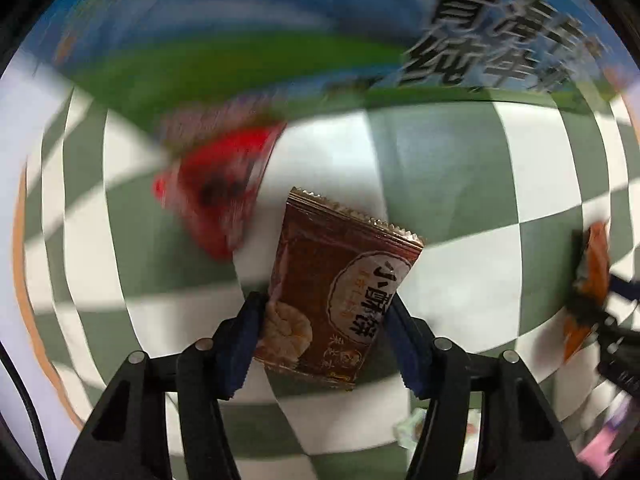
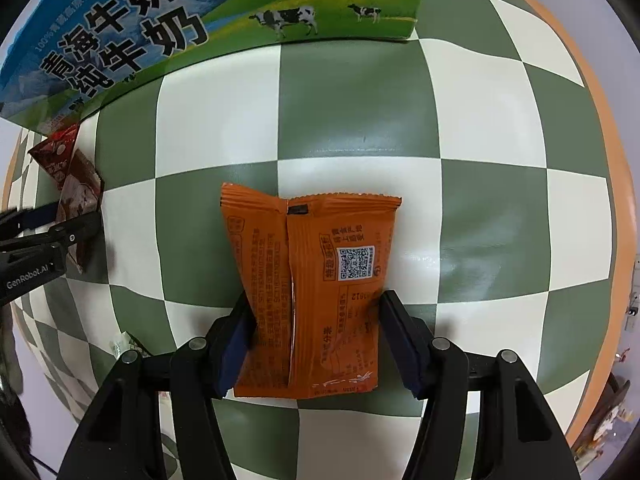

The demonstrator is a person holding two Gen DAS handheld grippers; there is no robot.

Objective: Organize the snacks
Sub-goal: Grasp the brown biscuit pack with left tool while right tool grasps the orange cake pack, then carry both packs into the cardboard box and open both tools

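Observation:
A brown snack packet [image 1: 340, 280] with a round white label sits between the blue pads of my left gripper [image 1: 326, 308], which is shut on its lower half. The right wrist view shows that same left gripper [image 2: 68, 216] at the left edge with the brown packet [image 2: 80, 188] in it. My right gripper [image 2: 314, 304] is shut on an orange snack packet [image 2: 312, 248], back side up with a QR code, its left edge dented by the pad. The orange packet [image 1: 592, 280] also shows at the right edge of the left wrist view. Both grippers point down at the checkered cloth.
A large blue and green milk carton box [image 2: 160, 20] stands along the far side of the green and white checkered cloth [image 2: 360, 100]. A red packet [image 1: 224, 192], blurred, lies near it. A small pale wrapper [image 2: 124, 342] lies near the front. The table has an orange rim [image 2: 600, 120].

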